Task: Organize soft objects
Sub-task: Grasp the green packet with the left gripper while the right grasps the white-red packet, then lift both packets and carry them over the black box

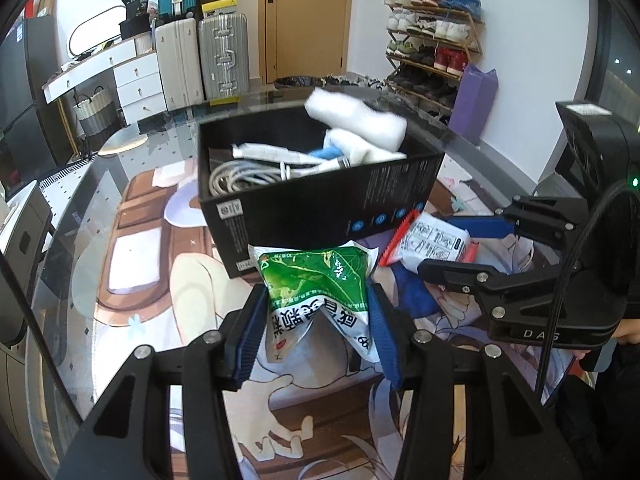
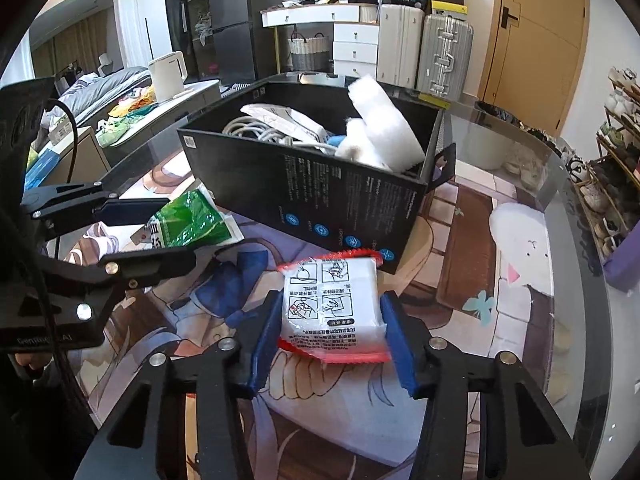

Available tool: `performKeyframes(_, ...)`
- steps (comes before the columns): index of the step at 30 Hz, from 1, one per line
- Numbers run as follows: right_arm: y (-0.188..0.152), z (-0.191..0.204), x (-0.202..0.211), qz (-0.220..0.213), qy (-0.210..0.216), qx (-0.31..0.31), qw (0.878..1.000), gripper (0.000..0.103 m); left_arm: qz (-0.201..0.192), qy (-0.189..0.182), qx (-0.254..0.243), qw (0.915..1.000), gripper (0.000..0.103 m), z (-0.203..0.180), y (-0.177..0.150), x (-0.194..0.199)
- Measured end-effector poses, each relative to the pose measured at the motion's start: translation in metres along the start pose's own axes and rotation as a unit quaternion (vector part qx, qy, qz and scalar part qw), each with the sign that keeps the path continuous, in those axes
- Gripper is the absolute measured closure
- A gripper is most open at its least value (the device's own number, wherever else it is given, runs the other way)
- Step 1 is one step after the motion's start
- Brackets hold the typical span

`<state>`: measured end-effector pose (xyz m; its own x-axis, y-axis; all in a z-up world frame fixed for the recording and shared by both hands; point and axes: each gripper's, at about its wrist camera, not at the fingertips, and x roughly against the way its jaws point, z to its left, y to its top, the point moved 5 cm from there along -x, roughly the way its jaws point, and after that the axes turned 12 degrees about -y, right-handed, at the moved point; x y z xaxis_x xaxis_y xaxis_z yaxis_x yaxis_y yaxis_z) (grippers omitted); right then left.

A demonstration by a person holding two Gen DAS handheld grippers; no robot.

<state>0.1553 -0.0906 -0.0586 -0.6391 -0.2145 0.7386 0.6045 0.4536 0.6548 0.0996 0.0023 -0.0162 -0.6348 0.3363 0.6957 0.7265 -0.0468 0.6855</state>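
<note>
Two tools grip: left tool (image 1: pixel 318 330) green packet (image 1: pixel 316 288); right tool (image 2: pixel 330 332) white packet (image 2: pixel 332 304); lift both clear over the black box (image 1: pixel 320 200) rim.

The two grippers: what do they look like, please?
Both are alike. The left gripper and the right gripper have black angular link arms with silver rivets and blue ribbed pads. Each body carries white lettering and a black cable.

Left gripper (image 1: pixel 318 334) and right gripper (image 2: pixel 330 338): matte black angular linkage arms, each joint fixed with round silver screws. Fingers (image 2: pixel 266 340) carry ribbed blue pads. White lettering marks each housing. A black cable (image 1: pixel 560 292) curves behind the right unit, beneath a small green indicator light (image 1: pixel 634 181).
</note>
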Motion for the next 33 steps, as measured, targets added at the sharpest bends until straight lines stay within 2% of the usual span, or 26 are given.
performKeyframes(16,0.019,0.005,0.050,-0.080,0.013,-0.004,0.997,0.054,-0.069,0.004,0.018,0.9974,0.054,0.011,0.022,0.038)
performKeyframes(24,0.032,0.002,0.069,-0.119,0.015,-0.022,0.992,0.054,-0.088,0.011,0.025,0.9957,0.054,0.017,0.030,0.044)
performKeyframes(33,0.056,0.001,0.076,-0.139,0.008,-0.027,0.990,0.054,-0.106,0.021,0.027,0.9937,0.054,0.022,0.049,0.046)
